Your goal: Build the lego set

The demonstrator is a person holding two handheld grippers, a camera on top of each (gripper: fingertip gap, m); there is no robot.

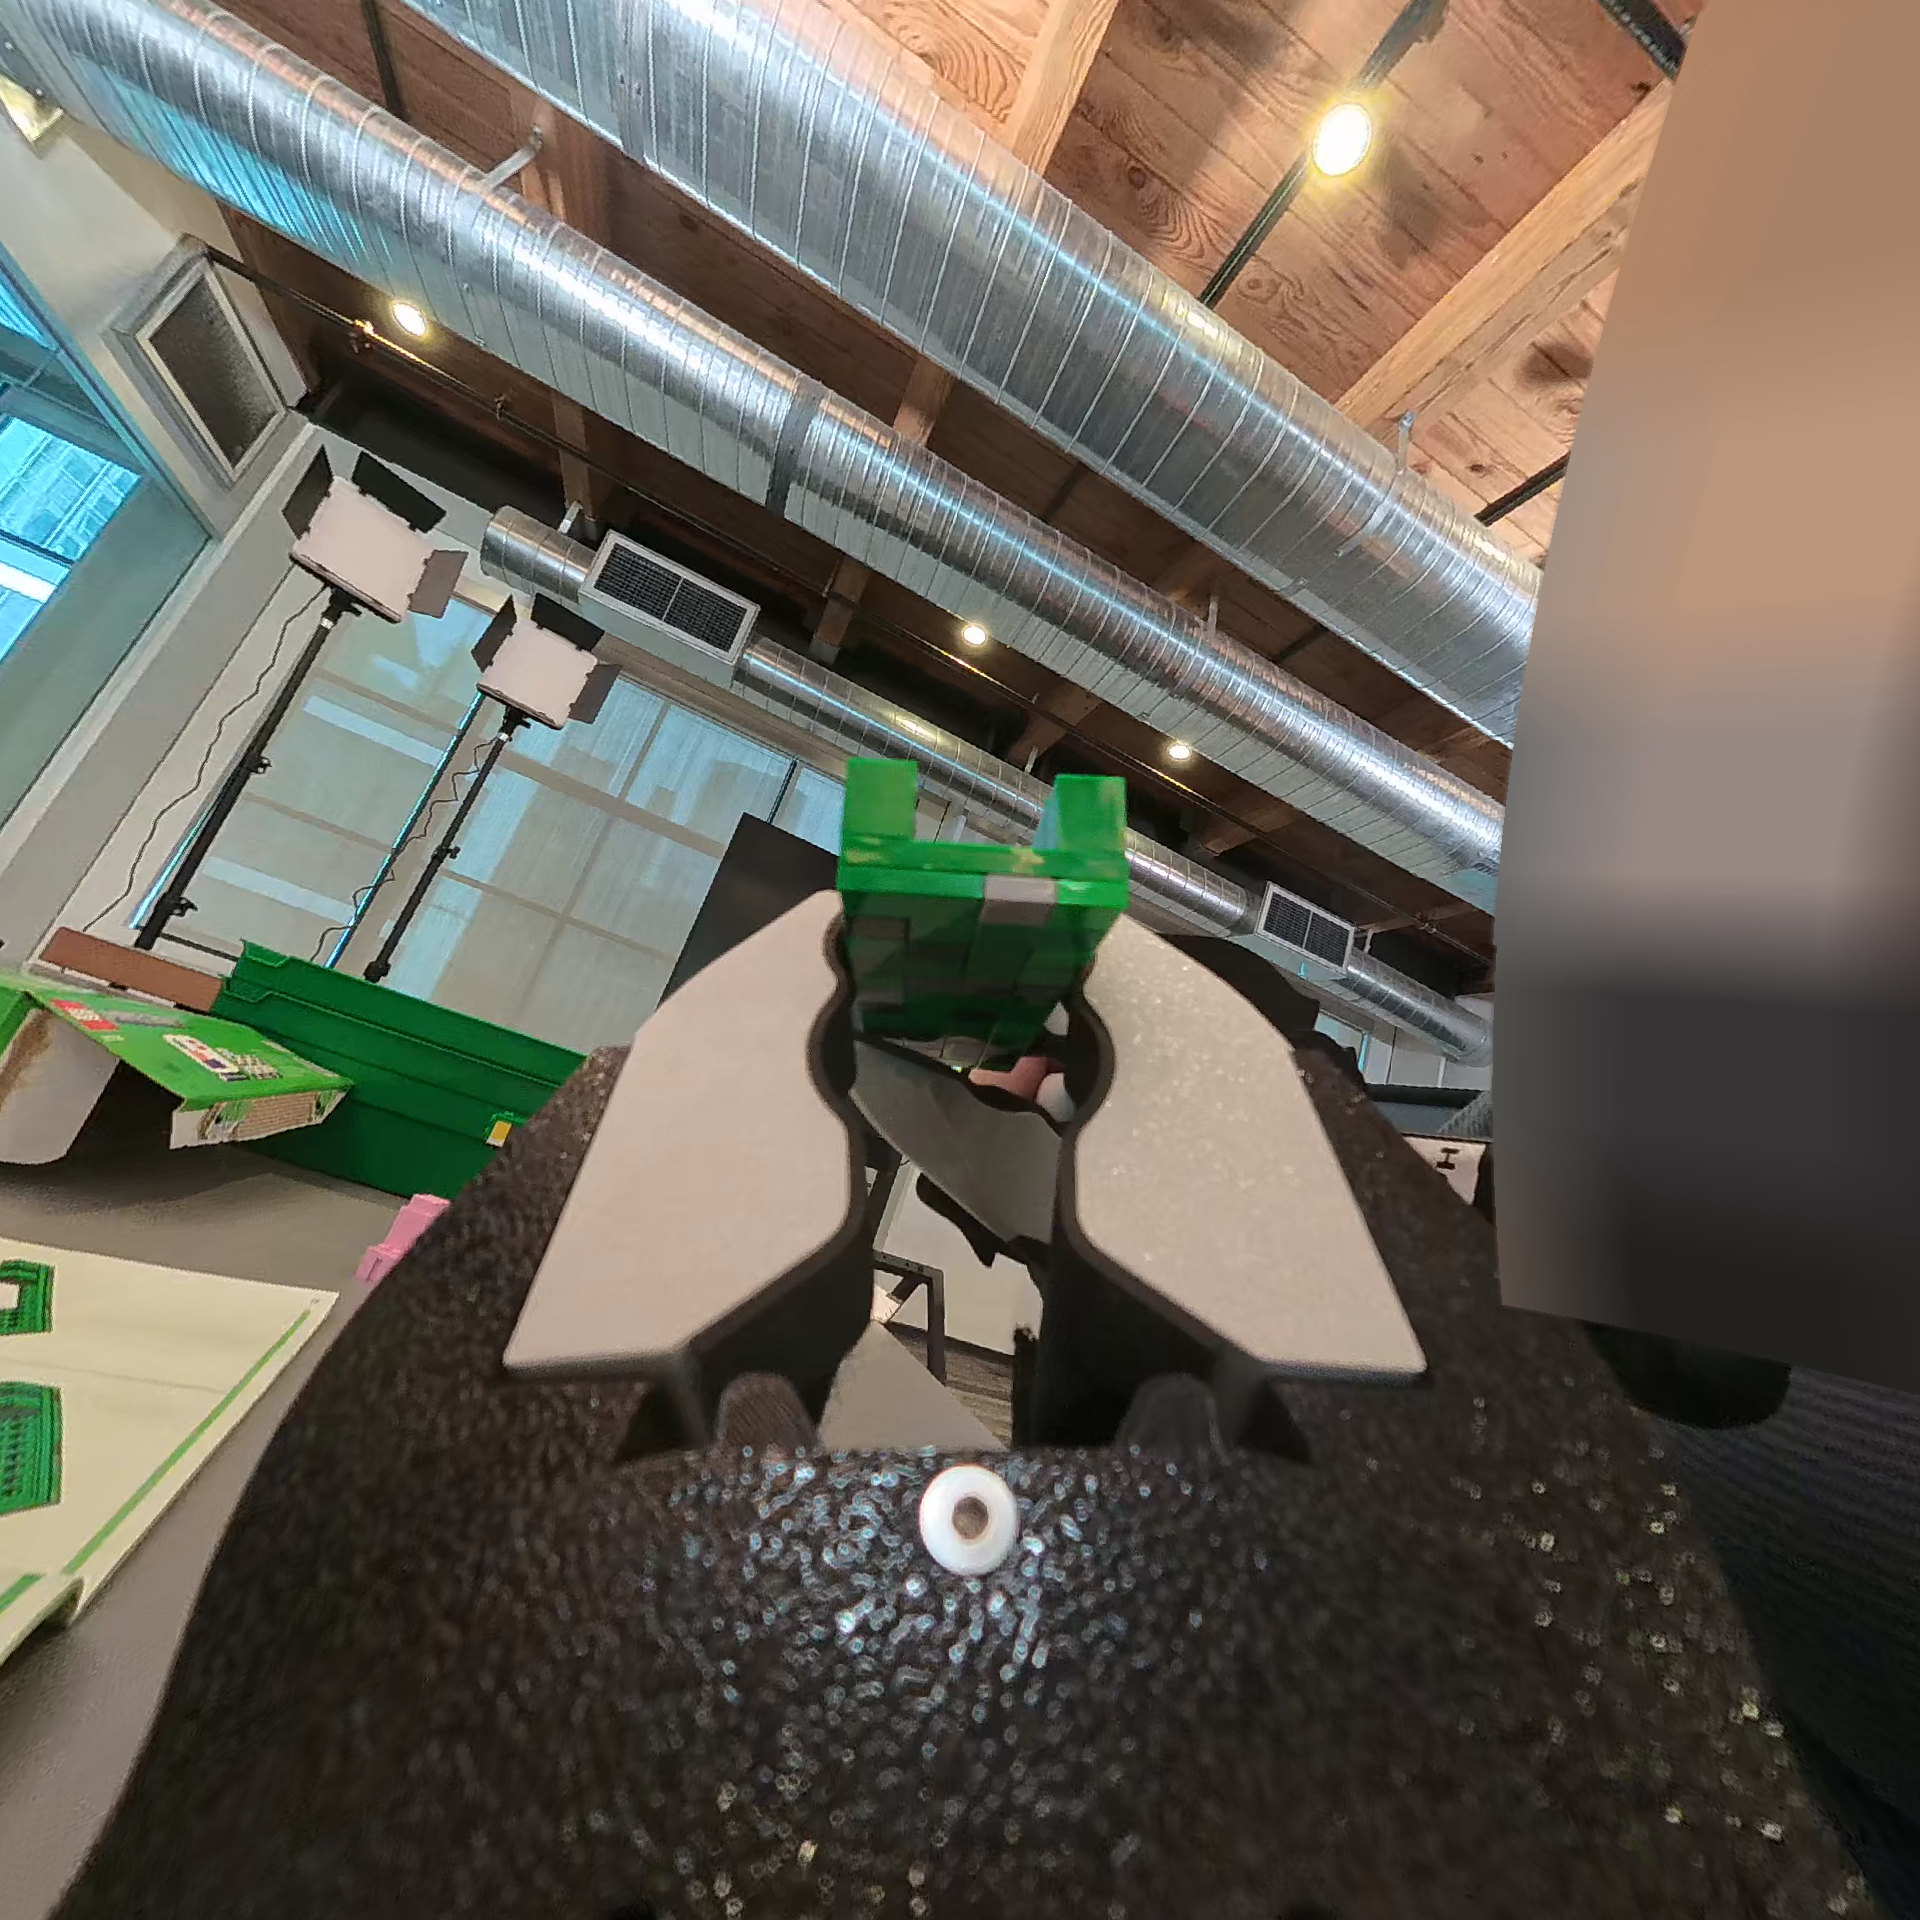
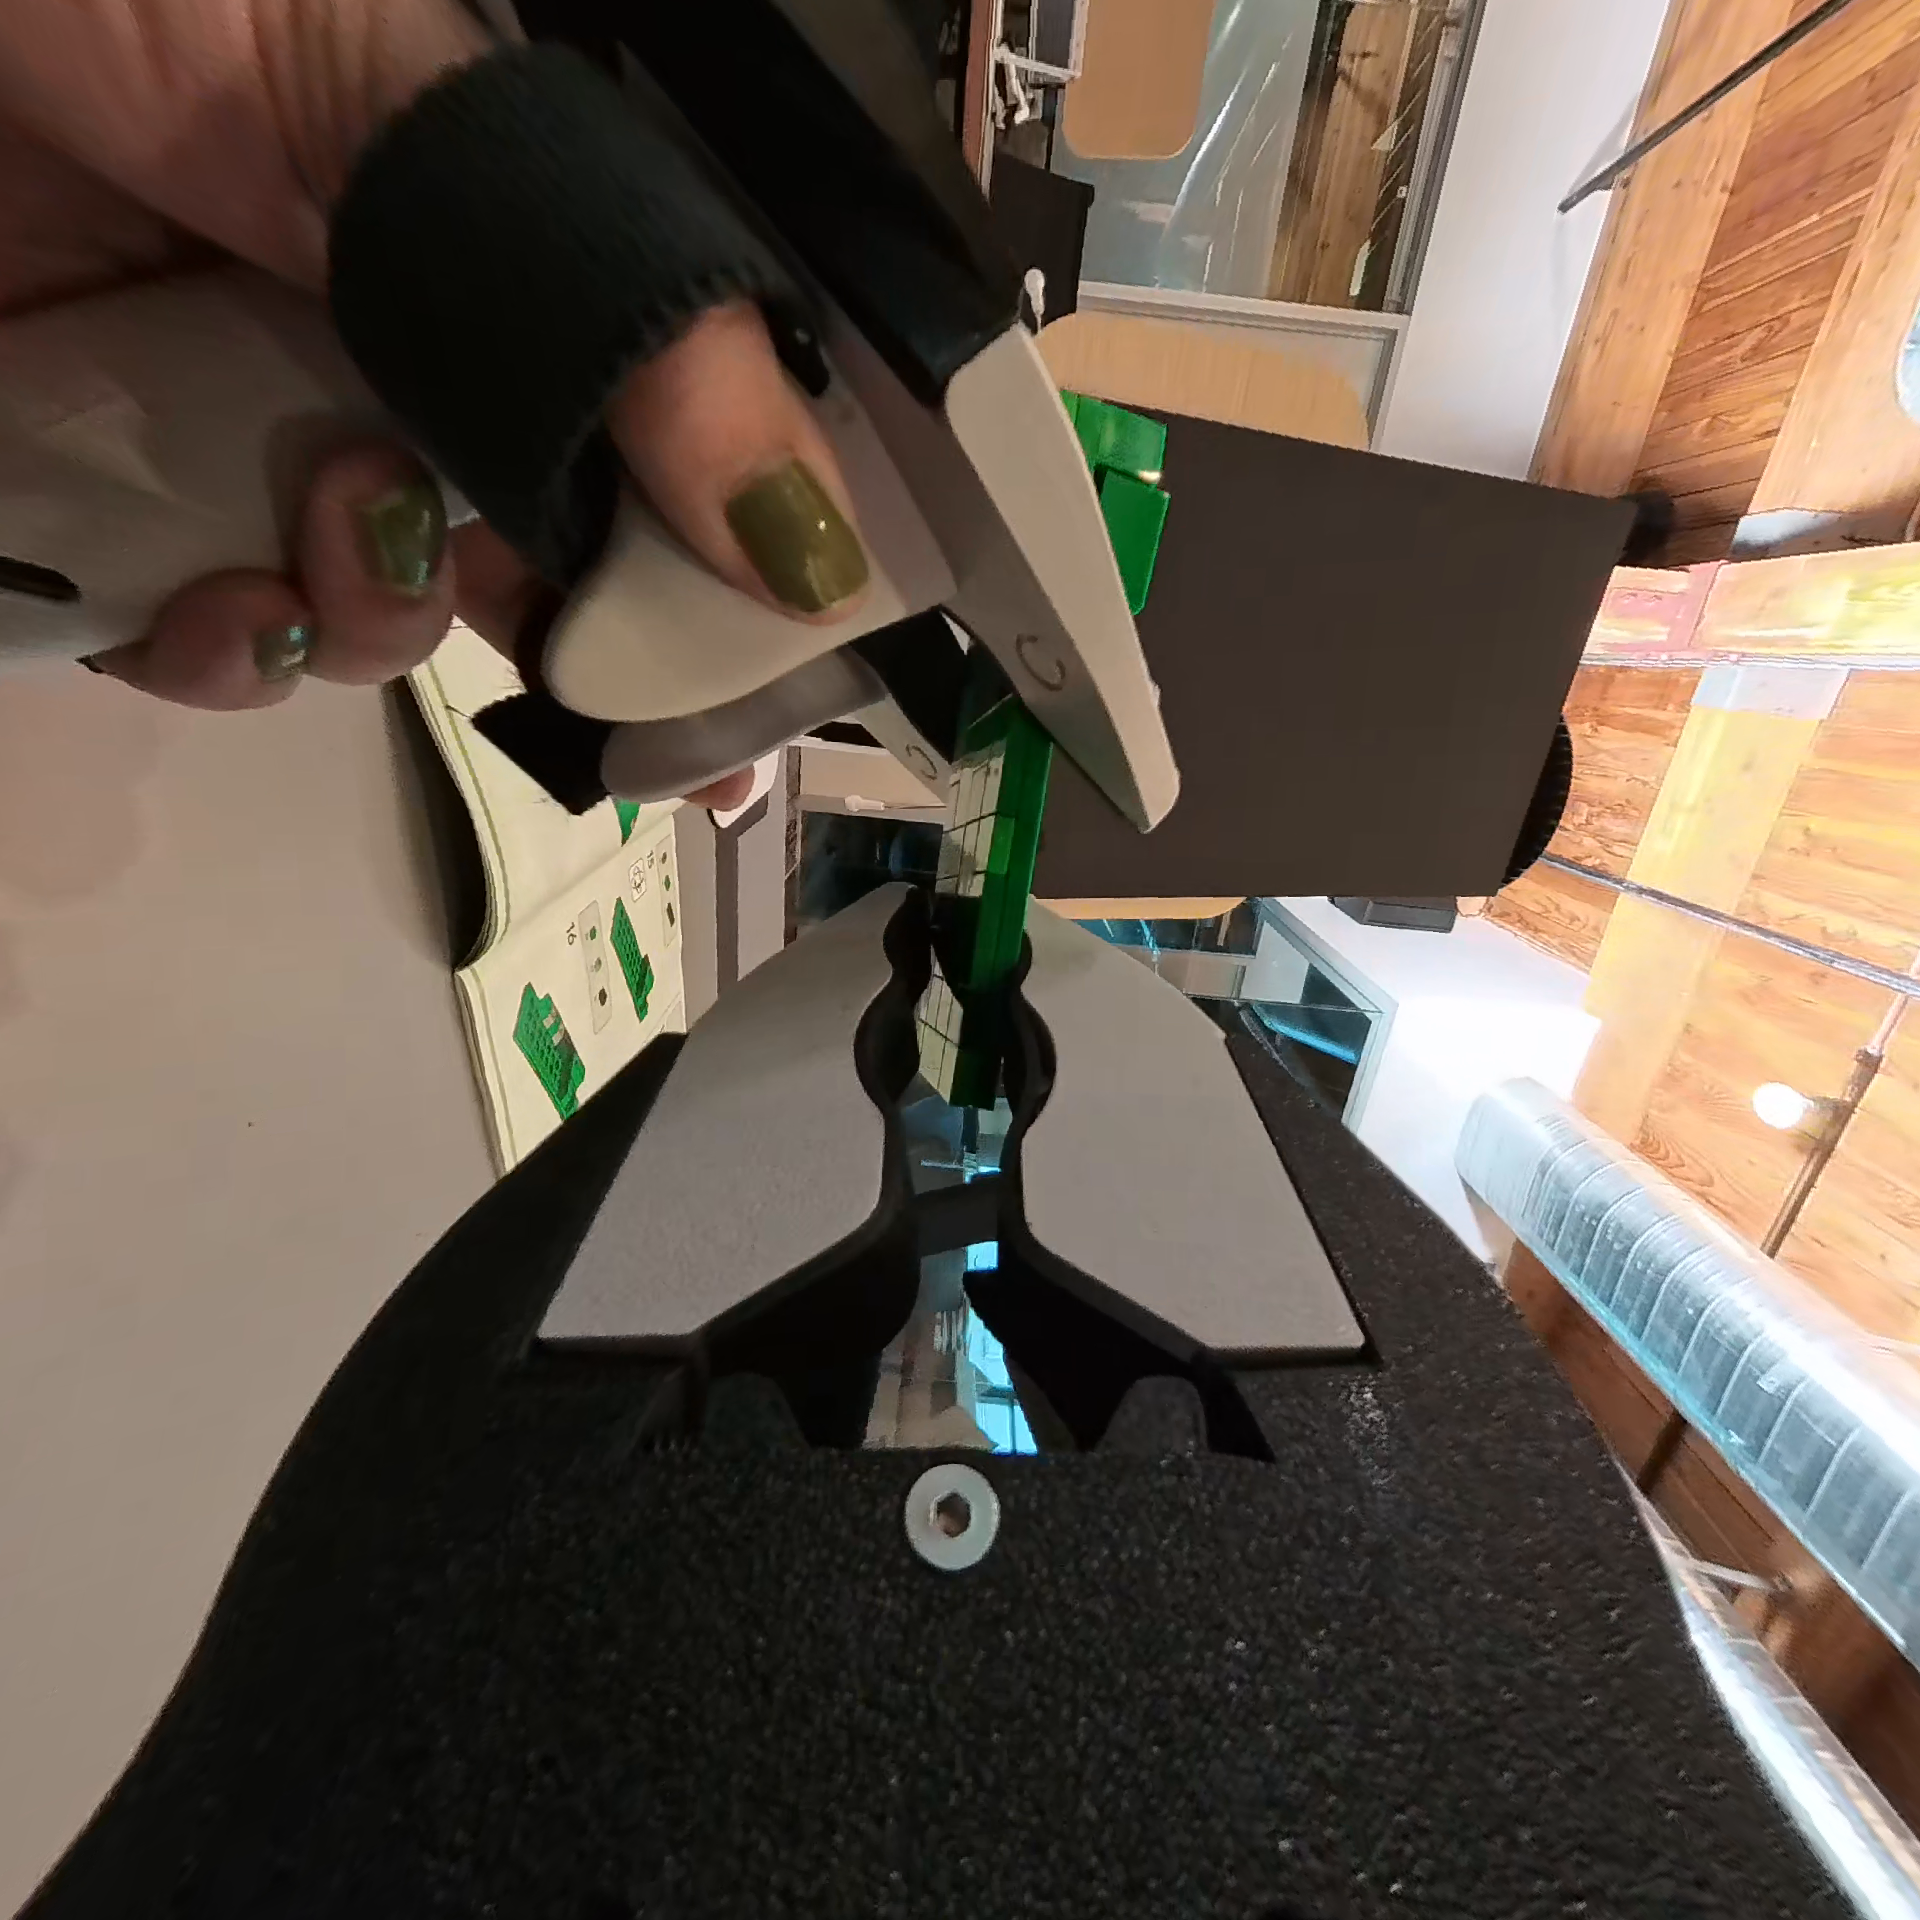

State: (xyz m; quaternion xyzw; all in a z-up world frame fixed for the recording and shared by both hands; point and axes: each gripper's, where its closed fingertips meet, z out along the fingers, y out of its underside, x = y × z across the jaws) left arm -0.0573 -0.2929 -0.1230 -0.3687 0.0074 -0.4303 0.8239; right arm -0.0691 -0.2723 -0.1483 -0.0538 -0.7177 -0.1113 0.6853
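Note:
A green lego build [image 1: 982, 883] with two prongs on top and a grey tile on its side is held up in the air, pointing toward the ceiling. My left gripper [image 1: 971, 935] is shut on its lower part. In the right wrist view the same build [image 2: 1013, 831] shows edge-on as a thin green slab. My right gripper [image 2: 966, 935] is shut on its near end. The left gripper [image 2: 1039, 795], held by a hand [image 2: 727, 499], clamps the build farther along with its white fingers [image 2: 1049, 582].
An open instruction booklet [image 2: 561, 935] lies on the grey table [image 2: 208, 1039]; it also shows in the left wrist view [image 1: 125, 1403]. A green carton [image 1: 187, 1049], a green bin [image 1: 416, 1070] and a pink piece [image 1: 400, 1236] sit behind. A black panel [image 2: 1320, 665] stands beyond the build. Only a small space, under 4 cm, lies between the two pairs of fingers.

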